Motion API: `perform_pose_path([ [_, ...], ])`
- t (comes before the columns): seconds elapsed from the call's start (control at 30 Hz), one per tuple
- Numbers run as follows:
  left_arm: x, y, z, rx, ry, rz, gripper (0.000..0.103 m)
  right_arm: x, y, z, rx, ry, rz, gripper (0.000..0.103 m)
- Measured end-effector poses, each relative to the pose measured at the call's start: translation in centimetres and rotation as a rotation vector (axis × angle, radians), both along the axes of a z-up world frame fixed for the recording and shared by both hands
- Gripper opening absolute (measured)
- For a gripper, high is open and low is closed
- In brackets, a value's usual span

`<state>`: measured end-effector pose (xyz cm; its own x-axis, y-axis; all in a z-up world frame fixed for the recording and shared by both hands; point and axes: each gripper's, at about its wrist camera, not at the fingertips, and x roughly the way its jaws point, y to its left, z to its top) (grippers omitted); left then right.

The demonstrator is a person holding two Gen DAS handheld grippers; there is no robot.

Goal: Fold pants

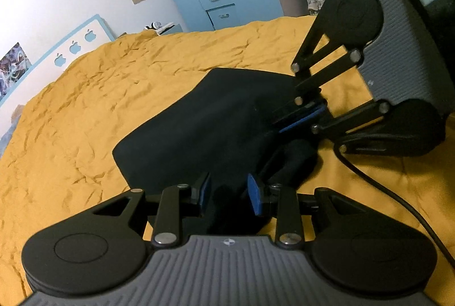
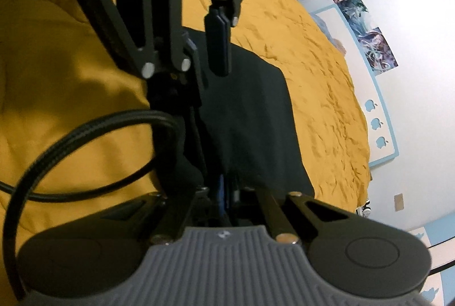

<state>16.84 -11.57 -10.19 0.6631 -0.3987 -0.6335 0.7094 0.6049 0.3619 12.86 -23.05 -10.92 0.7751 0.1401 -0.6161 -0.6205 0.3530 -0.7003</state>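
A pair of black pants [image 1: 204, 127], already folded into a compact slab, is seen lying on the wrinkled mustard-yellow bedspread [image 1: 85, 118], with a looser bunch of cloth spilling out at the near right edge. The left gripper [image 1: 229, 193] is held partly open, its blue pads straddling the near edge of the cloth without pinching it. The right gripper [image 2: 224, 192] is closed, or very nearly so, on the side edge of the pants (the same is shown from the left wrist view, where its blue pads meet at the fabric). The material is judged soft, light and limp, so layers may slip apart; it is best taken at the edges or corners, through all layers together.
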Motion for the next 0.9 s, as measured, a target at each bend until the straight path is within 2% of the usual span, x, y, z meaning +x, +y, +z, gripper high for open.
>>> perform_pose_path([
  [0.13,0.1,1.0,0.8,-0.038,0.007,0.011,0.038,-0.8,-0.5,2.2,0.033,-0.010,-0.009,0.000],
  [0.23,0.5,1.5,0.9,-0.060,0.029,0.027,0.038,-0.9,-0.3,1.4,0.016,0.026,0.002,0.000],
  [0.3,0.7,1.6,0.7,-0.052,0.031,0.038,0.038,-0.9,-0.1,0.5,-0.013,0.044,0.010,0.000],
  [0.37,0.8,1.8,0.4,-0.043,0.056,0.033,0.039,-0.8,-0.3,0.8,0.003,0.060,-0.001,0.000],
  [0.47,1.3,2.1,-0.9,-0.004,0.139,0.014,0.042,-0.6,-1.1,2.1,0.069,0.106,-0.012,0.000],
  [0.57,1.2,3.3,-0.5,-0.019,0.188,-0.006,0.042,0.2,-3.5,4.7,0.233,0.158,-0.058,0.000],
  [0.6,1.4,3.9,-0.1,-0.043,0.219,-0.007,0.042,0.7,-4.4,5.5,0.288,0.171,-0.083,0.003],
  [0.63,1.8,4.6,0.5,-0.071,0.249,-0.002,0.042,1.3,-5.6,6.3,0.355,0.179,-0.113,0.013],
  [0.7,2.8,6.2,1.9,-0.142,0.282,0.034,0.042,3.0,-8.0,7.2,0.480,0.207,-0.180,0.023],
  [0.77,4.4,8.1,3.4,-0.246,0.310,0.106,0.051,5.4,-10.5,7.4,0.601,0.248,-0.275,0.027],
  [0.8,5.8,9.1,4.2,-0.321,0.337,0.160,0.061,6.6,-11.7,7.3,0.651,0.273,-0.317,0.028],
  [0.83,6.9,9.8,4.6,-0.380,0.355,0.204,0.066,7.7,-12.6,7.1,0.698,0.280,-0.359,0.033],
  [0.9,9.7,11.0,5.0,-0.478,0.395,0.298,0.066,10.1,-14.5,6.6,0.811,0.320,-0.460,0.041],
])
